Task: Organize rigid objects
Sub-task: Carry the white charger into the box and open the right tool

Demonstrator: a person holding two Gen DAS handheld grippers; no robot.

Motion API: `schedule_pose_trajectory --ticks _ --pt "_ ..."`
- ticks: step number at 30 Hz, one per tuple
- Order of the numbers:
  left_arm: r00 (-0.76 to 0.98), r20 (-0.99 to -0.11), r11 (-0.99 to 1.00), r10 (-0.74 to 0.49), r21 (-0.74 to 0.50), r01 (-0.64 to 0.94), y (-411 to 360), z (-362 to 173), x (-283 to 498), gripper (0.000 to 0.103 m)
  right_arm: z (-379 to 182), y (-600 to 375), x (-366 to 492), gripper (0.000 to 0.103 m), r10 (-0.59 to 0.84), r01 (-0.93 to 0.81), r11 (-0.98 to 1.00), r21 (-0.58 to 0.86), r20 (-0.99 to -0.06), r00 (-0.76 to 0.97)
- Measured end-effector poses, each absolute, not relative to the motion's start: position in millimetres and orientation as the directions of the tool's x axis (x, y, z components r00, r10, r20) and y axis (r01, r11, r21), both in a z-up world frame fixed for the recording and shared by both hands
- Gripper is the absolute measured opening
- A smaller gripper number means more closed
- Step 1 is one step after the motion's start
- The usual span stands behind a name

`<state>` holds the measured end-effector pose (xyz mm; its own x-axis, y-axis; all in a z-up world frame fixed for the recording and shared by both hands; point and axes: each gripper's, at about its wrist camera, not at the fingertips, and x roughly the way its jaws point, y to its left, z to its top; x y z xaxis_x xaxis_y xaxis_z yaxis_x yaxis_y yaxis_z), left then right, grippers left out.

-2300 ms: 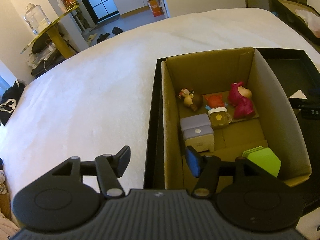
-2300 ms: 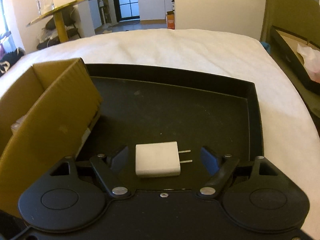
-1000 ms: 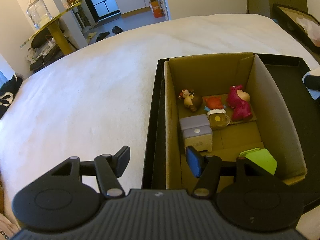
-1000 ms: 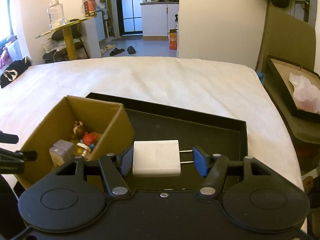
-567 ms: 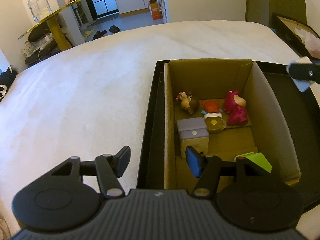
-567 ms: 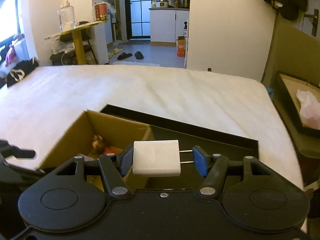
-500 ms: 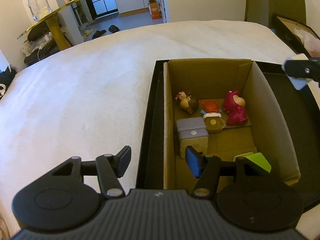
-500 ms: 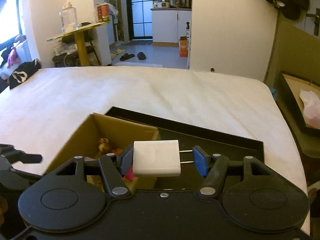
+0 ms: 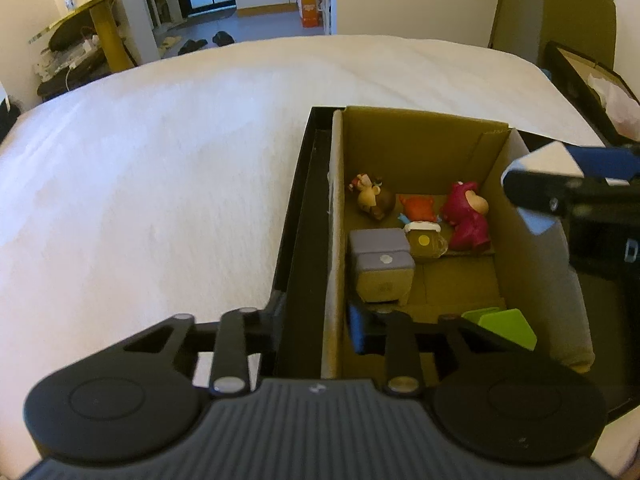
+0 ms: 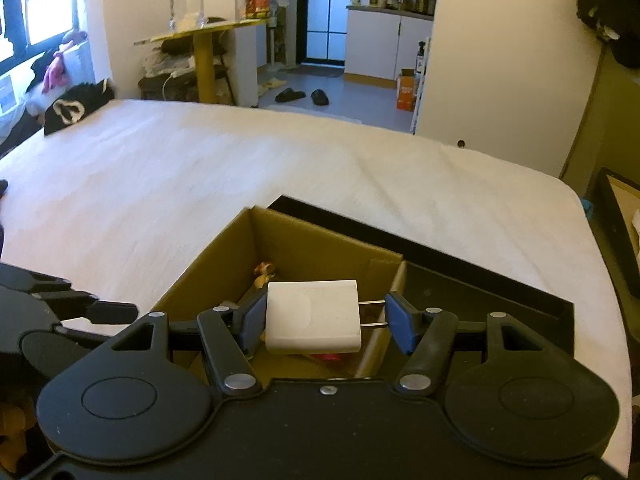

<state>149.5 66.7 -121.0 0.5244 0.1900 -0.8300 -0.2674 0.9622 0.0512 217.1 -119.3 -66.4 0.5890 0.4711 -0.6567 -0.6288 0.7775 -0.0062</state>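
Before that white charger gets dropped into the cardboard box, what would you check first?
1. Charger held firmly: ok. The right gripper has its jaws clamped on it, one on the body and one at the prongs.
2. Charger over the opening of the box: cannot tell. It hangs close to the box's right wall.
3. Box steadied: cannot tell. The left gripper has its jaws closing astride the box's left wall, and firm contact is unclear.
4. Room inside: ok. A bare patch of floor lies between the toys and the green item.
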Motion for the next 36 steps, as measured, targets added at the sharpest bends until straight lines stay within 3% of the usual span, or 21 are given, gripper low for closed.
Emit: schedule_pose_trajectory --ticks 7,19,23,36 --pt "0.535 -0.828 0.971 0.166 0.041 -0.237 63.4 -122.5 149.0 0.014 -78.8 -113.6 210.6 0.061 0.473 -0.652 0.758 -0.001 -0.688 0.551" --pt "0.541 -0.828 0.972 0.149 0.021 -0.235 66.6 -123.5 148.9 0.013 -97.2 -95.1 208.2 0.062 0.468 -0.698 0.715 -0.025 -0.725 0.505" --pt "0.541 -0.829 0.972 0.143 0.015 -0.234 66.9 -124.6 150.0 0.013 -100.6 -92.3 210.4 0.067 0.451 -0.686 0.726 -0.042 -0.724 0.522" --pt "0.533 -0.836 0.970 0.133 0.001 -0.241 70.5 -121.1 151.4 0.013 -80.7 -123.2 197.3 0.067 0.479 -0.661 0.750 0.025 -0.710 0.516"
